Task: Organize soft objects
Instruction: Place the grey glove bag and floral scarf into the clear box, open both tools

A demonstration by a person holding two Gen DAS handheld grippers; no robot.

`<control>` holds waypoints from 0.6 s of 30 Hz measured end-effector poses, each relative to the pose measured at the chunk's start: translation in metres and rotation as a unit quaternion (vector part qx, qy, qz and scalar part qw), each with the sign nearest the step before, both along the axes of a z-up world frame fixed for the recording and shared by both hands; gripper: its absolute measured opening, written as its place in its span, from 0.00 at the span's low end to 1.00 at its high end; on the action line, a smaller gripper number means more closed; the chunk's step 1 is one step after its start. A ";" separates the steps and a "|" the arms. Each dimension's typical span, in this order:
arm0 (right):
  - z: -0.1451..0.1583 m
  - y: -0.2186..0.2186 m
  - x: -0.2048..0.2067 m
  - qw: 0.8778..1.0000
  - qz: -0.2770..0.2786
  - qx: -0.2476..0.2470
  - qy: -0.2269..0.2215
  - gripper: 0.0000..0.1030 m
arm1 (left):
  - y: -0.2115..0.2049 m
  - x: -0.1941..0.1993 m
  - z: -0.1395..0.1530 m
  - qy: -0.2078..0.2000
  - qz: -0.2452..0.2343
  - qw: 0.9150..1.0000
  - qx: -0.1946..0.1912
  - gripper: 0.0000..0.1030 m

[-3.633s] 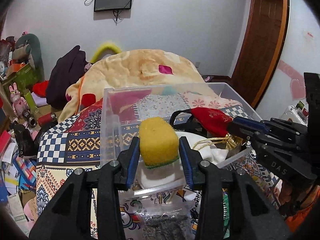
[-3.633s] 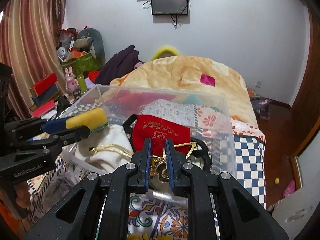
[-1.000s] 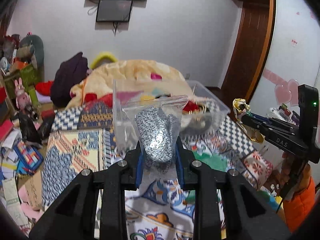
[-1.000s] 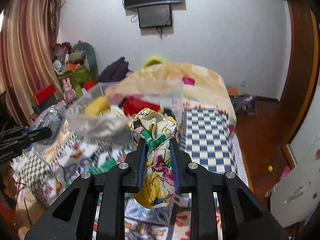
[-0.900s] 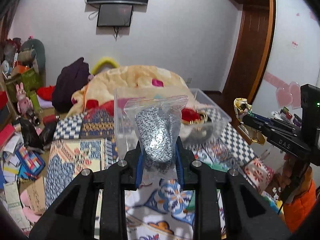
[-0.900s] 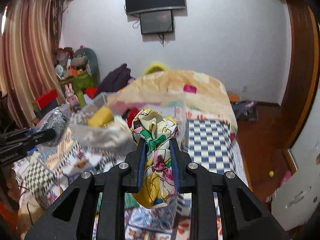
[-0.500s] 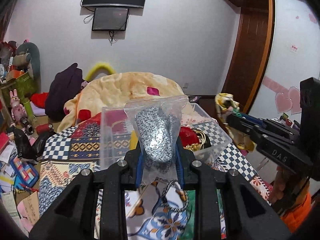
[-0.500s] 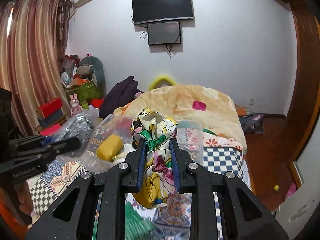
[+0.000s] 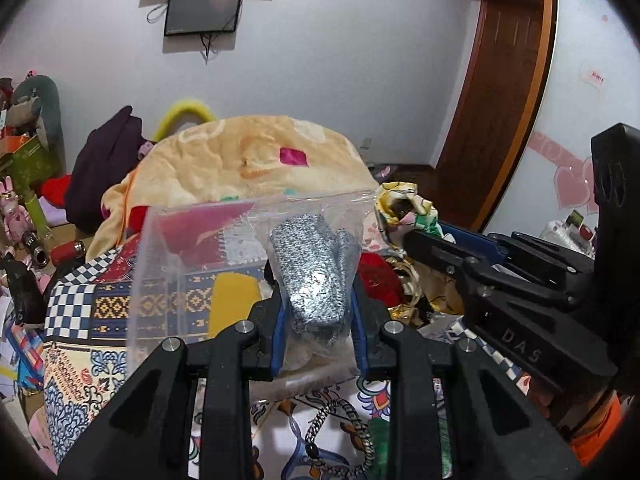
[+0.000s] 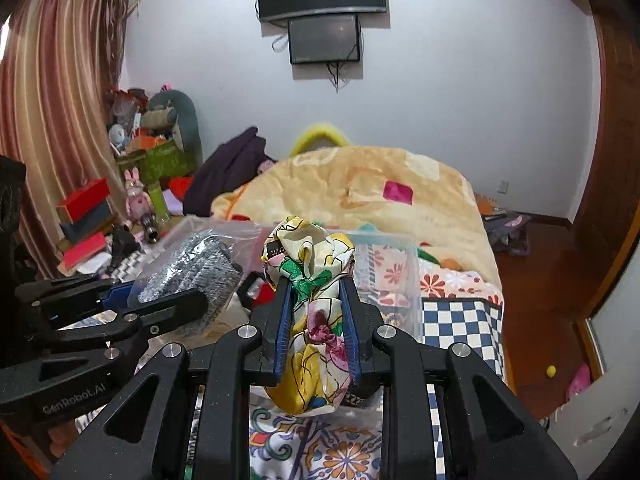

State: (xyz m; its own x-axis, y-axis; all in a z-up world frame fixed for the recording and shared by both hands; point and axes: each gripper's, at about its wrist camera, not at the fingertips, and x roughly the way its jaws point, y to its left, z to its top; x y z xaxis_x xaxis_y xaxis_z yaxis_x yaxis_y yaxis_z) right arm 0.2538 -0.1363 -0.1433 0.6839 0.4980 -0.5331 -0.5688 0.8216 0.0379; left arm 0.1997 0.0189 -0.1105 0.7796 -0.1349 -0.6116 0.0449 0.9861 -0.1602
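— What did the left gripper (image 9: 316, 312) have between its fingers?

— A clear plastic zip bag holding a silver-grey sparkly knitted mitten (image 9: 314, 272). The blue-padded fingers (image 9: 277, 332) pressed on the bag from both sides, about halfway up the mitten, whose rounded top and thumb rose above the fingertips. The bag's loose bottom hung down between the fingers.

— And the right gripper (image 10: 316, 320)?

— It was closed on a bunched silk scarf printed in yellow, green, pink and white (image 10: 310, 280). The fingers (image 10: 283, 320) pinched it at the waist, so a knotted head bulged above the tips and a crumpled tail sagged below them. In the left wrist view that scarf (image 9: 404, 208) showed at the tip of the other tool, just right of the mitten bag.

— What lay beneath them?

— A black-and-white braided cord (image 9: 340, 436) on a colourful patterned bedcover (image 10: 320, 444).

— And farther on?

— A clear plastic storage bin (image 9: 160, 280) sat on the bed right behind both loads. Inside it were a yellow sponge (image 9: 232, 300) on the left and a red velvet pouch (image 9: 378, 280) on the right. Both held things hung at its near edge, above the rim. Beyond the bin rose a peach-coloured blanket heap (image 9: 256, 160), then the white wall with a dark screen (image 10: 324, 44).
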 end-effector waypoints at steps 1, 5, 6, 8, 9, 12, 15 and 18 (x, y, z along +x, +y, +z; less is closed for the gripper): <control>-0.003 0.003 0.002 1.000 0.000 -0.004 0.005 0.21 | 0.000 0.003 -0.003 0.005 0.000 1.000 0.001 0.26; -0.013 0.006 0.006 1.000 0.003 -0.019 0.023 0.21 | -0.002 0.013 -0.014 0.020 -0.001 1.000 0.005 0.26; -0.015 0.006 0.005 0.999 0.004 -0.022 0.023 0.21 | -0.002 0.014 -0.016 0.022 -0.001 1.000 0.005 0.26; -0.016 0.006 0.003 0.999 0.004 -0.028 0.022 0.22 | -0.003 0.014 -0.017 0.021 -0.003 1.000 0.006 0.26; -0.015 0.006 0.002 0.999 0.004 -0.029 0.022 0.23 | -0.003 0.013 -0.017 0.020 -0.003 1.000 0.008 0.26; -0.014 0.003 0.004 0.999 0.002 -0.028 0.025 0.32 | -0.005 0.011 -0.017 0.021 -0.007 1.000 0.011 0.28; -0.012 0.000 0.003 0.999 0.001 -0.028 0.026 0.39 | -0.004 0.007 -0.015 0.022 -0.005 1.000 0.011 0.34; -0.008 -0.004 0.001 0.999 0.001 -0.027 0.021 0.46 | 0.001 0.001 -0.011 0.019 0.005 1.000 0.005 0.48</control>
